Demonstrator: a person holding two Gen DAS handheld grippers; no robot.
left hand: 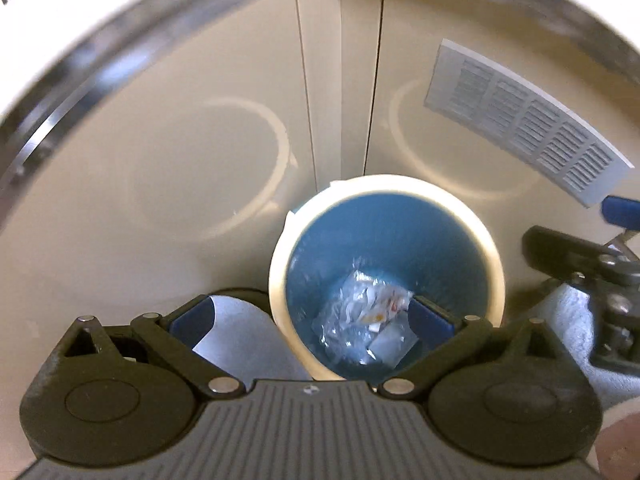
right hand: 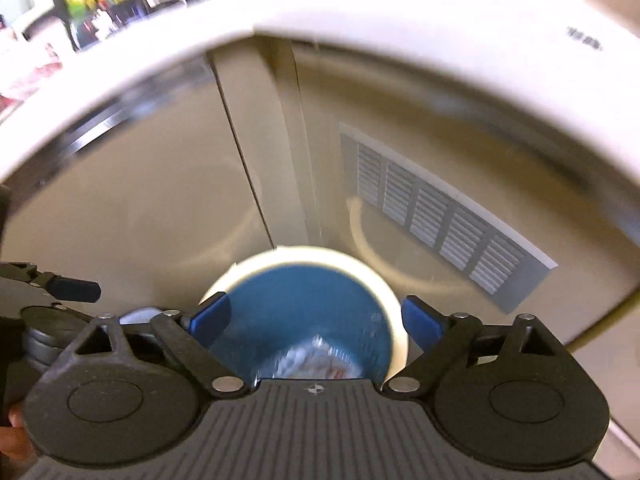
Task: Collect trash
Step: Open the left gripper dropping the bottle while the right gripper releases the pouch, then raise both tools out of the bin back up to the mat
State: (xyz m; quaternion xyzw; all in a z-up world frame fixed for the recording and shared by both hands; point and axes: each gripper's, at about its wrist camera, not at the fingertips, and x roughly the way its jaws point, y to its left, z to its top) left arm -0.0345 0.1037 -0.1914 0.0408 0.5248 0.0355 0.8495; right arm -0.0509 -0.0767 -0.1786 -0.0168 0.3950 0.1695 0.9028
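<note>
Left wrist view looks steeply down over the left gripper (left hand: 312,320), whose blue pads (left hand: 432,318) stand spread wide apart with nothing pinched between them; the pad at 4 o'clock hangs over the mouth of the trash bin (left hand: 280,280), a round cream-rimmed bin with a blue inside, while the other pad sits at 8 o'clock, outside the rim and above a pale cloth (left hand: 248,344) on the floor. Down at the bottom of the bin lies the trash (left hand: 368,316) — crumpled clear plastic and white paper scraps with small orange and red marks. At 3 o'clock the right gripper (left hand: 624,216) enters from the edge, tilted, one blue pad showing, with a white towel-like fabric (left hand: 572,320) beneath it. Behind the bin, at 12 o'clock, a beige cabinet (left hand: 160,160) rises, with a grey vent grille (left hand: 528,124) at 2 o'clock. Right wrist view is blurred: this gripper (right hand: 316,320) points down at a shallower slant, its pads likewise wide apart and empty, straddling the bin (right hand: 396,300) — the trash (right hand: 316,360) shows just past the gripper body at 6 o'clock. The left gripper (right hand: 72,290) shows at 9 o'clock, and a bit of the person's hand (right hand: 16,436) at 8 o'clock.
</note>
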